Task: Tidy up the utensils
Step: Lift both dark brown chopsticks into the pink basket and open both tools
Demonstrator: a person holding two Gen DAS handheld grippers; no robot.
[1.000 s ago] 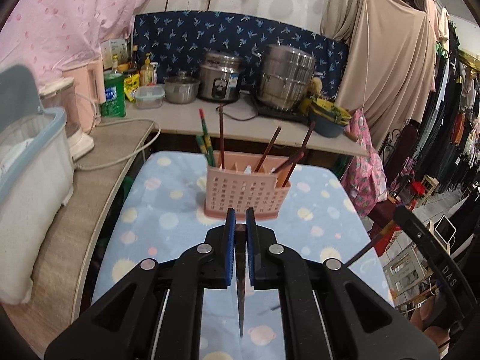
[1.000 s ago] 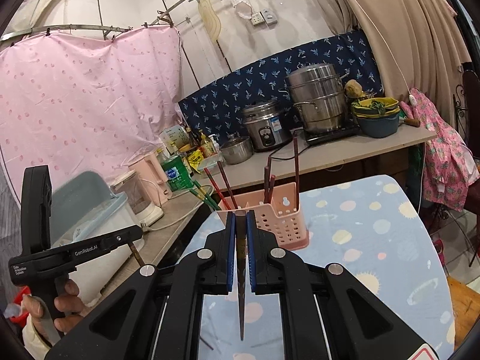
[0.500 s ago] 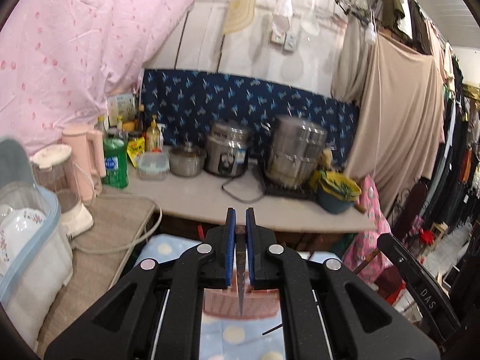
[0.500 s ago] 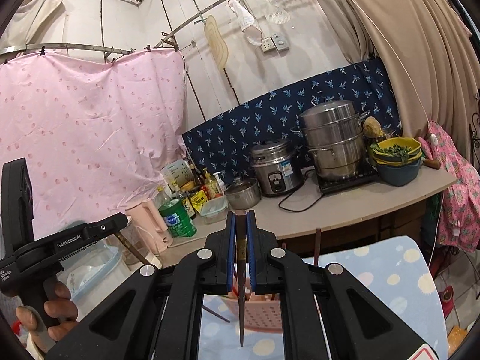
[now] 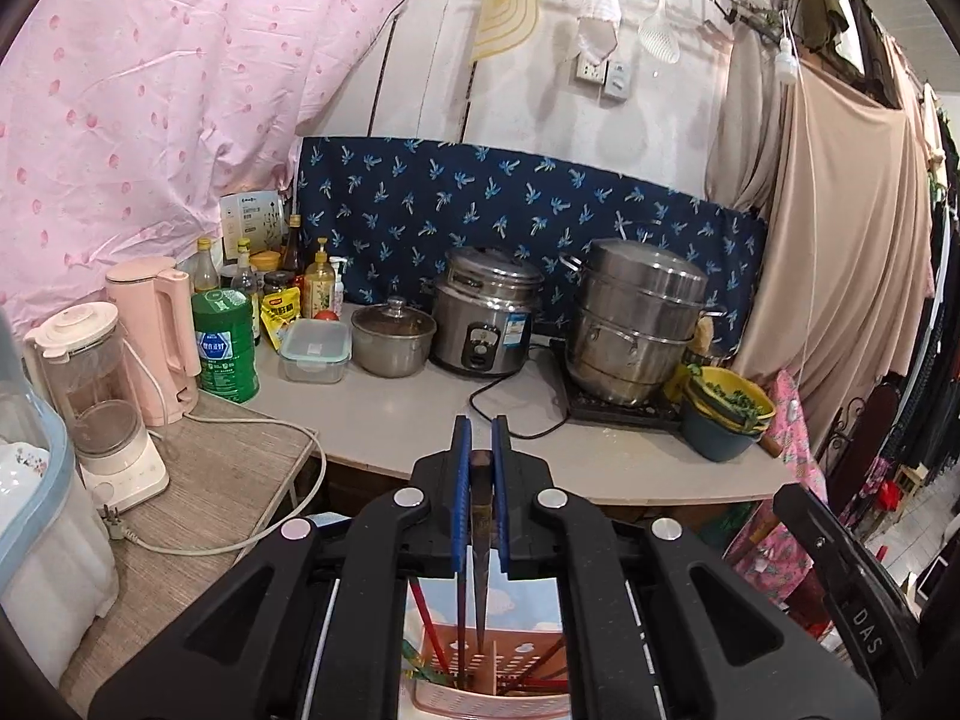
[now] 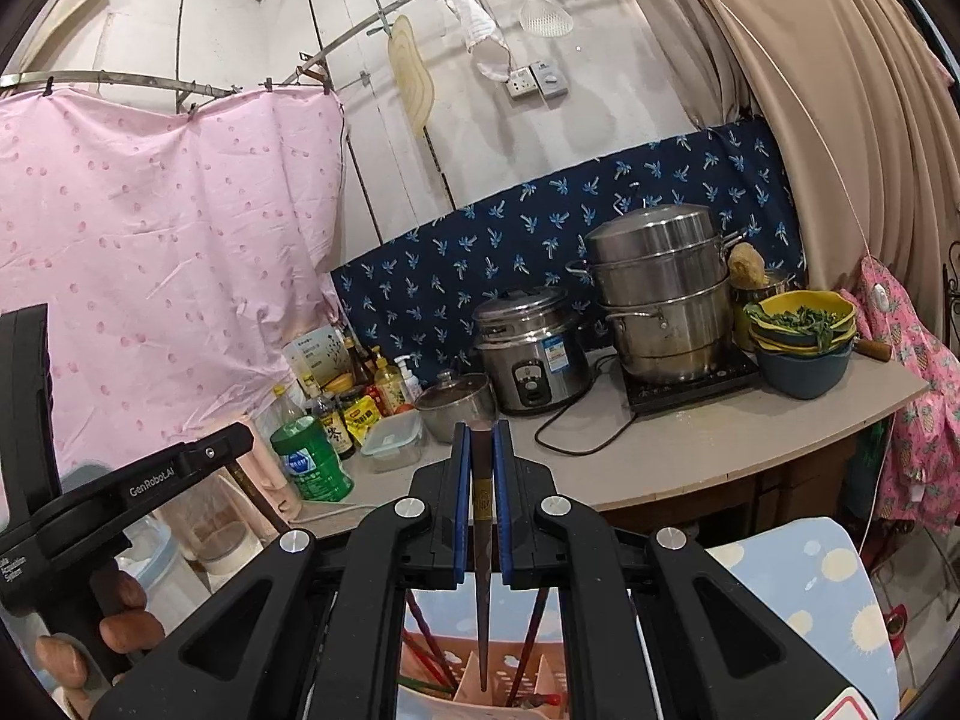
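My left gripper point(image 5: 478, 480): jaws clamped on a dark chopstick point(image 5: 480, 546), tip hanging over the pink utensil basket point(image 5: 480, 693). My right gripper point(image 6: 480, 480): jaws clamped on another chopstick point(image 6: 482, 576), above the same basket on the dotted tabletop point(image 6: 804, 576)

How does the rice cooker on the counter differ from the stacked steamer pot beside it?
The rice cooker is shorter, a single body with a front control panel and label; the steamer pot is taller, built of stacked tiers with side handles. The steamer pot sits on a dark cooktop; the rice cooker stands directly on the counter. Both are lidded steel.
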